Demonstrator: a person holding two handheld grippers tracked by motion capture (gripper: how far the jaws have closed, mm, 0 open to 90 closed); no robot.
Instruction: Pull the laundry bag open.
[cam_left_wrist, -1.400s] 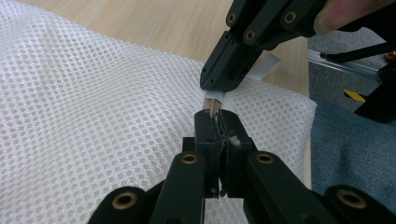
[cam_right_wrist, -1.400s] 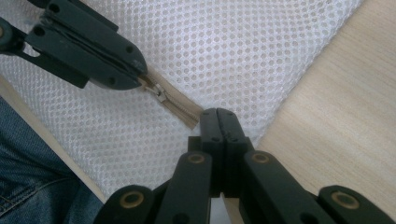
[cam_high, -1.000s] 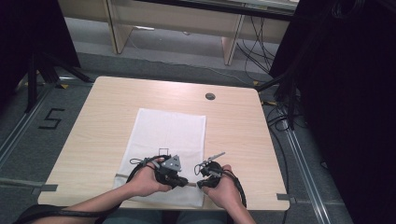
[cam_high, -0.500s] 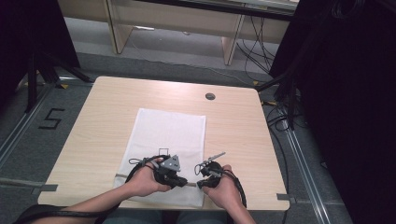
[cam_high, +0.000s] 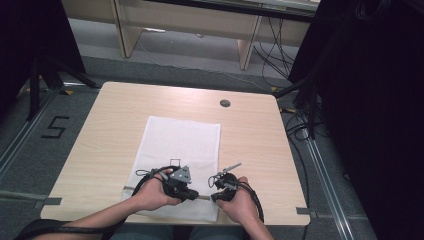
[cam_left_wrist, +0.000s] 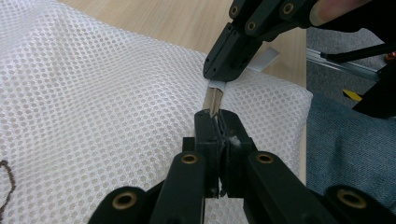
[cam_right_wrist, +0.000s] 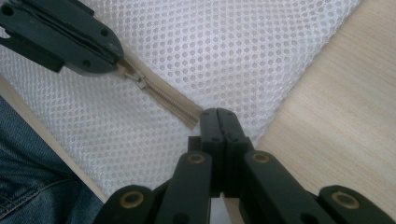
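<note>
Right gripper view shows left tongs pinching zipper pull.

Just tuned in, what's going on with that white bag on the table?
A person works a white mesh bag lying flat on the wooden table. The left tongs are shut on the zipper pull, and the right tongs pinch the end of the beige zipper near the bag's corner. The zipper looks closed between them.
</note>
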